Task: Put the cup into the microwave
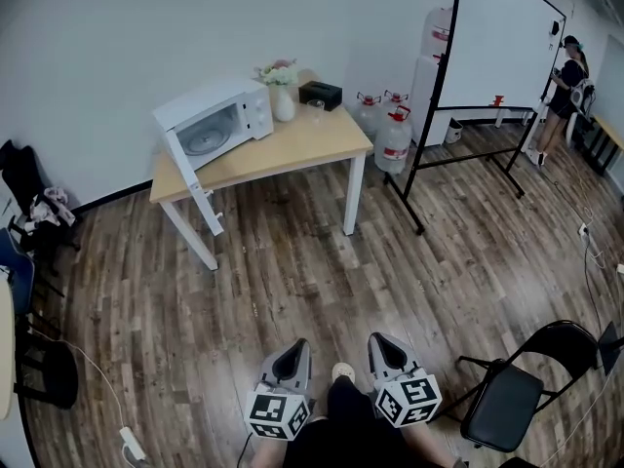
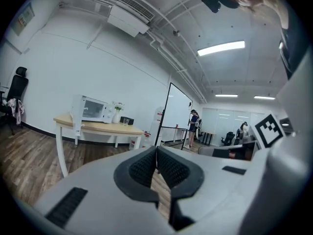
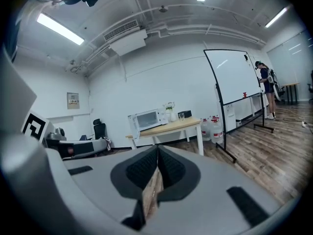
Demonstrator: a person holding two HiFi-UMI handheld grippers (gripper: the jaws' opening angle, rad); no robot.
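The left claw (image 1: 295,347) and the right claw (image 1: 380,341) are both closed and empty. The cup (image 1: 315,108) stands on the desk (image 1: 292,152), near the open microwave (image 1: 219,120).

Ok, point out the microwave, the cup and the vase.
microwave (image 1: 207,102), head view, on its white top.
cup (image 1: 315,109), head view, on its clear side.
vase (image 1: 283,105), head view, on its white body.
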